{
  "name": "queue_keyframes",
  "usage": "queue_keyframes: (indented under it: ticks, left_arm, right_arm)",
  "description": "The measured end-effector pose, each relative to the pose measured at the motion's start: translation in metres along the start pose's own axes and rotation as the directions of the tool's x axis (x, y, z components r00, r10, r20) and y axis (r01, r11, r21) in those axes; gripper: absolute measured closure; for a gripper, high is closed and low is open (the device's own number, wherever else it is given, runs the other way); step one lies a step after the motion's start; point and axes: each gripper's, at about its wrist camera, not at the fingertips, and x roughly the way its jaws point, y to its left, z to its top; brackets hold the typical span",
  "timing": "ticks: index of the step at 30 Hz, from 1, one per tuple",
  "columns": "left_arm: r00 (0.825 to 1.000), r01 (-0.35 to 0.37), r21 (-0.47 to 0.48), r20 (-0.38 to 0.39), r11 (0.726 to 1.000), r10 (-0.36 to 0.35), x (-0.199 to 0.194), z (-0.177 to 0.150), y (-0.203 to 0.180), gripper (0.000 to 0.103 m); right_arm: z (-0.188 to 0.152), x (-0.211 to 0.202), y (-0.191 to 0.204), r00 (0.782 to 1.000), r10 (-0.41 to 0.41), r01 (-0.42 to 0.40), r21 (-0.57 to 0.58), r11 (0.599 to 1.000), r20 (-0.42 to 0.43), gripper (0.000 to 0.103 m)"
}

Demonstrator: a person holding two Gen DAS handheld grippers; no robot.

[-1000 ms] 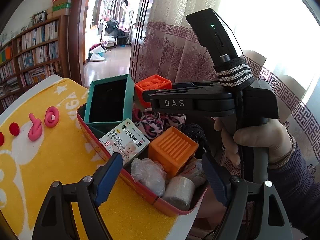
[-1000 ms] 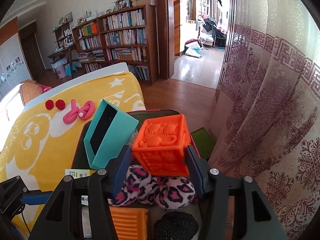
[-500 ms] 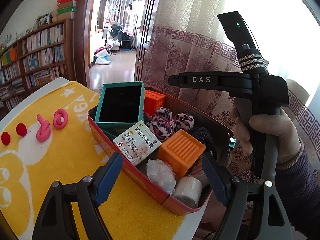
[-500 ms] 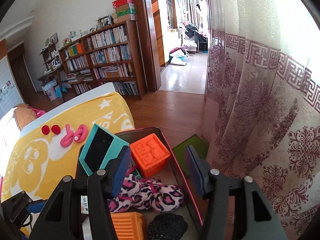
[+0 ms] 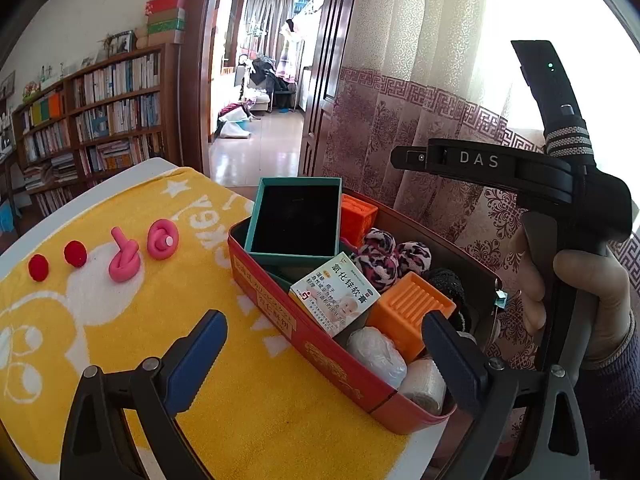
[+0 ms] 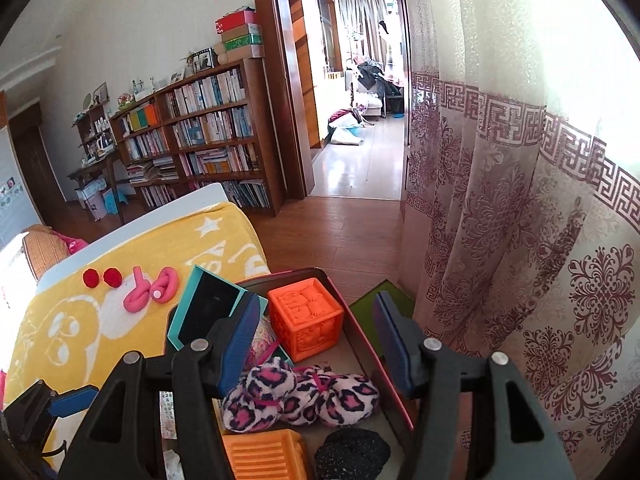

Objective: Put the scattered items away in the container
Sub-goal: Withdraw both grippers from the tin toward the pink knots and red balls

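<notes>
Looking at the yellow towel, we see our red tin at its right edge, nearly full. Our right gripper just let go of the orange cube at the far end and lifted away, spread wide and empty. Our left gripper is spread too. Pink clay pieces and red balls wait far left.

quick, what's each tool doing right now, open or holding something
Left tool: open, holding nothing.
Right tool: open, holding nothing, above the red tin.

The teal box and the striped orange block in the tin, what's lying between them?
A small white carton with green print lies between the teal box and the striped orange block, leaning on the tin's near wall. The left wrist view shows it.
</notes>
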Motion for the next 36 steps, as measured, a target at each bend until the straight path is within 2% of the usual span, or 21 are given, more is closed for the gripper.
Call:
queue_keyframes:
  ticks: [1,3,8,17,22,26,29,36]
  left_arm:
    - [1.000,-0.001,-0.009,0.002,1.000,0.001,-0.002,0.001,0.005,0.004]
    - [1.000,-0.008,-0.045,0.015,0.999,0.008,-0.007,0.002,0.019,0.004]
    - [0.997,-0.060,-0.167,0.039,0.984,0.067,-0.025,0.002,0.070,0.004]
    - [0.974,-0.191,-0.372,0.047,0.909,0.223,-0.062,-0.021,0.164,0.004]
    - [0.962,-0.232,-0.420,0.036,0.877,0.271,-0.073,-0.031,0.198,0.004]
    - [0.958,-0.251,-0.432,0.018,0.866,0.286,-0.076,-0.038,0.212,0.004]
    - [0.956,-0.262,-0.434,0.005,0.862,0.293,-0.075,-0.041,0.220,0.004]
    - [0.956,-0.267,-0.461,-0.019,0.846,0.292,-0.073,-0.050,0.238,0.004]
  right_arm:
    - [0.001,-0.005,0.001,1.000,0.011,-0.011,0.016,1.000,0.016,0.030]
    - [0.001,-0.016,0.006,0.998,0.040,-0.042,0.038,0.998,0.056,0.028]
    - [0.005,-0.032,0.034,0.986,0.133,-0.136,0.024,0.990,0.098,0.027]
    - [-0.002,-0.019,0.094,0.960,0.274,-0.274,-0.007,0.962,0.051,0.027]
    - [-0.006,-0.004,0.135,0.937,0.348,-0.348,-0.013,0.938,0.016,0.027]
    - [-0.009,0.013,0.168,0.920,0.393,-0.393,-0.010,0.920,-0.008,0.027]
    - [-0.010,0.034,0.190,0.919,0.392,-0.392,-0.012,0.920,-0.033,0.027]
    - [-0.016,0.093,0.224,0.963,0.260,-0.263,-0.050,0.963,-0.073,0.027]
